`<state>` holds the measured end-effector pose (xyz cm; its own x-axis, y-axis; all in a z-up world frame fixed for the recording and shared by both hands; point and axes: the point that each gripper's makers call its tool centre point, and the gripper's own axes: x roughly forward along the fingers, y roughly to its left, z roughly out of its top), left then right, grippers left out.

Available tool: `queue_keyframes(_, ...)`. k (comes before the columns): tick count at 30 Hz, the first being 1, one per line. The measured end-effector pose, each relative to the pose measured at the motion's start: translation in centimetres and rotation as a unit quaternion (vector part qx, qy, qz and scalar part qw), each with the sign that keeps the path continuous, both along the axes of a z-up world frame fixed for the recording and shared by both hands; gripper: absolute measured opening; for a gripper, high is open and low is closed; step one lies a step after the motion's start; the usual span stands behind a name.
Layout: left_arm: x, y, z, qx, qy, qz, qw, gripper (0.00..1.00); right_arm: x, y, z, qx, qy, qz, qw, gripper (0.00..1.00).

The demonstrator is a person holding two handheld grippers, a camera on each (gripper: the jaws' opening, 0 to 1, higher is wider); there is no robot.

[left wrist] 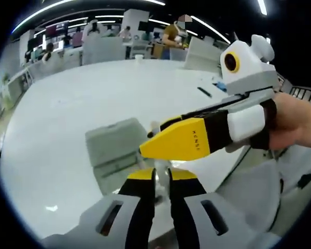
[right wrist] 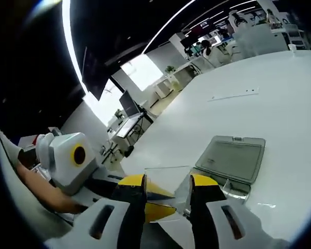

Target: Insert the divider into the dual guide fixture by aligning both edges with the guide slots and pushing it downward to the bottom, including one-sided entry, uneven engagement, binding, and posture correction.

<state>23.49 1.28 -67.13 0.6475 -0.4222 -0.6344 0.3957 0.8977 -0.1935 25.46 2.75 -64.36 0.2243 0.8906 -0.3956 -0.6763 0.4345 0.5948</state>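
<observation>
The right gripper (right wrist: 167, 194) is seen with its jaws parted around a clear divider (right wrist: 166, 179), whose pale upper edge runs across between them; whether the pads actually press on the plate cannot be told. The left gripper (left wrist: 162, 179) is held nearly closed, and something pale sits in the narrow gap, possibly an edge of the same plate. In the left gripper view the right gripper is seen just ahead of these jaws, crossing them. The grey fixture (right wrist: 231, 159) lies flat on the white table (right wrist: 280, 93), just beyond and to the right of the divider, which is judged not yet entered. The right gripper appears nearer the fixture.
</observation>
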Motion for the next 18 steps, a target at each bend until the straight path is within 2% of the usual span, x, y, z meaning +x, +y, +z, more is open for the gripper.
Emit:
queue_keyframes(10,0.28,0.46,0.00,0.009,0.000,0.009,0.9999,0.06,0.36,-0.13,-0.06,-0.009,0.000,-0.023,0.9997,0.29)
queue_keyframes(13,0.30,0.38,0.09,0.001,0.000,0.011,0.9999,0.06,0.46,-0.25,-0.24,-0.013,0.010,-0.032,0.9994,0.28)
queue_keyframes(18,0.37,0.50,0.12,-0.001,0.001,0.014,0.9999,0.07,0.63,-0.34,-0.25,-0.016,0.005,-0.038,0.9991,0.28)
